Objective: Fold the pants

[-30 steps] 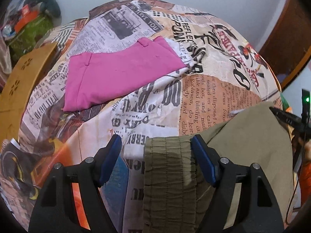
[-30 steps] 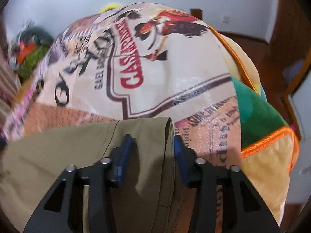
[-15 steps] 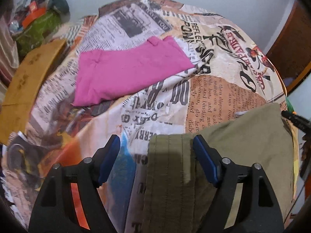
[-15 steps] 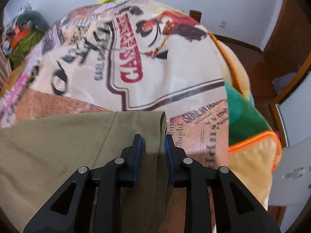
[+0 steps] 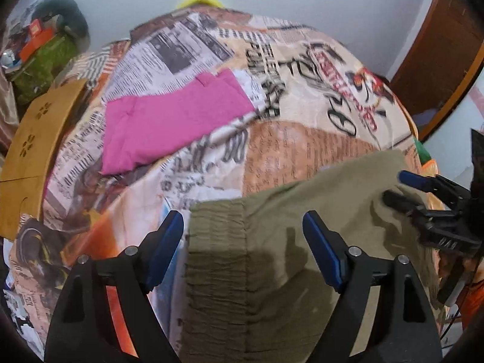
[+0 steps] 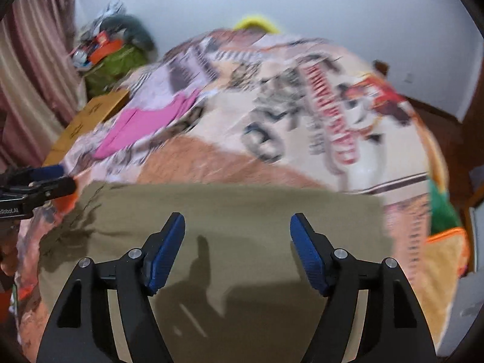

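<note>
One olive pants [image 5: 272,242] folded flat, waistband ribbed.

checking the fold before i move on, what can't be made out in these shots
- Olive pants: near end cut off by the bottom edge and gripper frames, both views.
- Bedspread print: motion-blurred, right wrist view.
- Right hand-held gripper: body cut off by the left view's right edge.
- Pink garment: type unclear.

Pants [image 5: 272,257] lie flat on the bedspread [image 5: 302,139] at the near edge of the bed. A folded garment [image 5: 169,127] lies on the same bedspread, farther back and to the left, well apart from the pants. A wooden board [image 5: 33,151] stands beside the bed's left edge. Clutter [image 5: 45,51] sits behind it, against the wall
</note>
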